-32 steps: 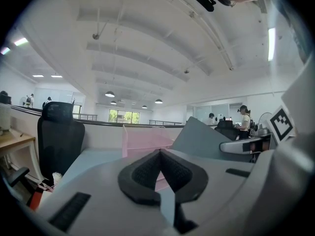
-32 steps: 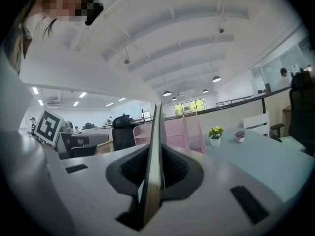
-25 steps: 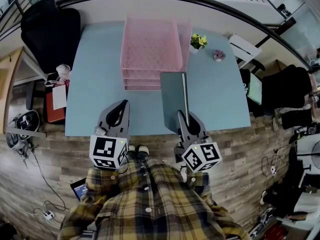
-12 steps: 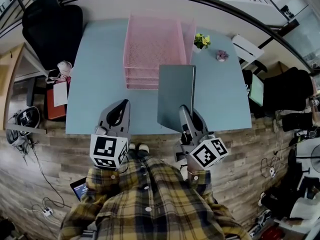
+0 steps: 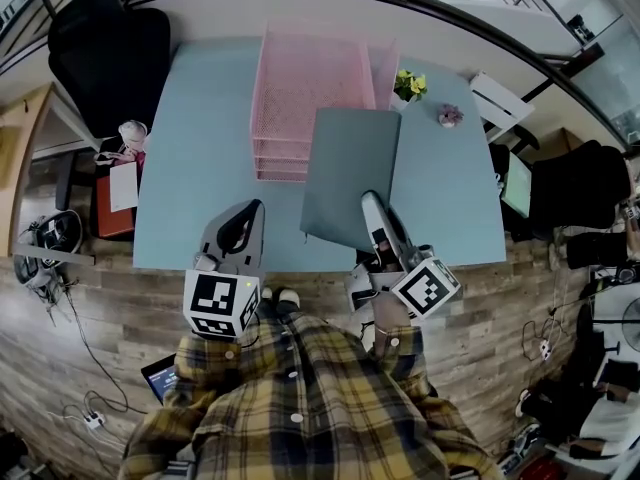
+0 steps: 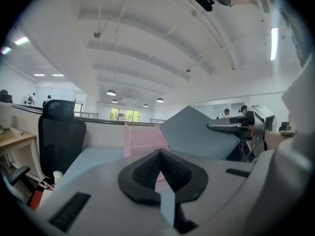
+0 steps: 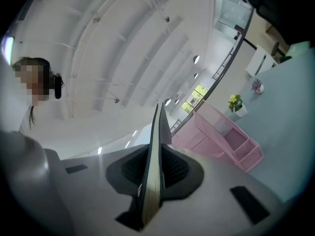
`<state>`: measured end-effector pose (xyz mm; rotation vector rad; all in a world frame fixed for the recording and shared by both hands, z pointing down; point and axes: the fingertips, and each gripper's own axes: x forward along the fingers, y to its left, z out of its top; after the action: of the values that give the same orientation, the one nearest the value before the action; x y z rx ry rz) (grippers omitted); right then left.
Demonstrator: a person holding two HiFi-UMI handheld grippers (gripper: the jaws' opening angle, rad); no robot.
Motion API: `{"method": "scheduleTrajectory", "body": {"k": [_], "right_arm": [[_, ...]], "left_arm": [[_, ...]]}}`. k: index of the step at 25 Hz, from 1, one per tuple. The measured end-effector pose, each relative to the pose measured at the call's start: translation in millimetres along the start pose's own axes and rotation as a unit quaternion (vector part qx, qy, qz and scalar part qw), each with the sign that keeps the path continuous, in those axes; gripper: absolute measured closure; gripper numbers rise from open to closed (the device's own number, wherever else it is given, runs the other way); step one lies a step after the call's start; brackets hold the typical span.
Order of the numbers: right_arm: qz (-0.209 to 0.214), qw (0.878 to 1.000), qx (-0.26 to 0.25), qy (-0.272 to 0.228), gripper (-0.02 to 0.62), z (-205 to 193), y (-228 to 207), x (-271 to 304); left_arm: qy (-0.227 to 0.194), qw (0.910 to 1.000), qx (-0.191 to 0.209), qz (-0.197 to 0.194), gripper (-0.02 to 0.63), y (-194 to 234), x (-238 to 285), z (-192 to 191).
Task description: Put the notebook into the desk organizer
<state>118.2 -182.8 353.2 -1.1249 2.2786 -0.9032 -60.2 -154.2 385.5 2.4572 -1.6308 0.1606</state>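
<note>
Ahead and slightly left of the right tongs (image 5: 371, 204), clamped on the raised notebook (image 5: 349, 173) by its near edge, stands the pink organizer (image 5: 312, 86), the notebook's length pointing toward it; left tongs (image 5: 250, 210) closed, empty.

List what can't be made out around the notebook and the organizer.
- Head view: the notebook covers the desk organizer's near right corner.
- Head view: its lower levels lie under the top one; contents unseen.
- Right gripper view: the notebook, edge-on in the right tool, hides its cover.
- Head view: the small object near the plant is too small to identify.
</note>
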Motion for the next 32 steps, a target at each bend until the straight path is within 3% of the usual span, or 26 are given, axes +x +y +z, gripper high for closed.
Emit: {"method": "scheduleTrajectory", "body": {"k": [4, 11, 23, 32], "right_arm": [[0.034, 0.999, 0.037, -0.008, 0.534, 1, 4, 18], [0.030, 0.990, 0.135, -0.013, 0.534, -8, -21, 43], [0.017, 0.947, 0.318, -0.045, 0.534, -29, -59, 79], [-0.013, 0.927, 0.371, -0.061, 0.534, -41, -77, 92]], "left_arm": [[0.002, 1.0000, -0.001, 0.002, 0.612, 5, 3, -1], [0.006, 0.9999, -0.005, 0.007, 0.612, 15, 13, -1], [0.011, 0.9998, -0.011, 0.014, 0.612, 32, 26, -3], [0.013, 0.9998, -0.014, 0.011, 0.612, 38, 33, -4]]}}
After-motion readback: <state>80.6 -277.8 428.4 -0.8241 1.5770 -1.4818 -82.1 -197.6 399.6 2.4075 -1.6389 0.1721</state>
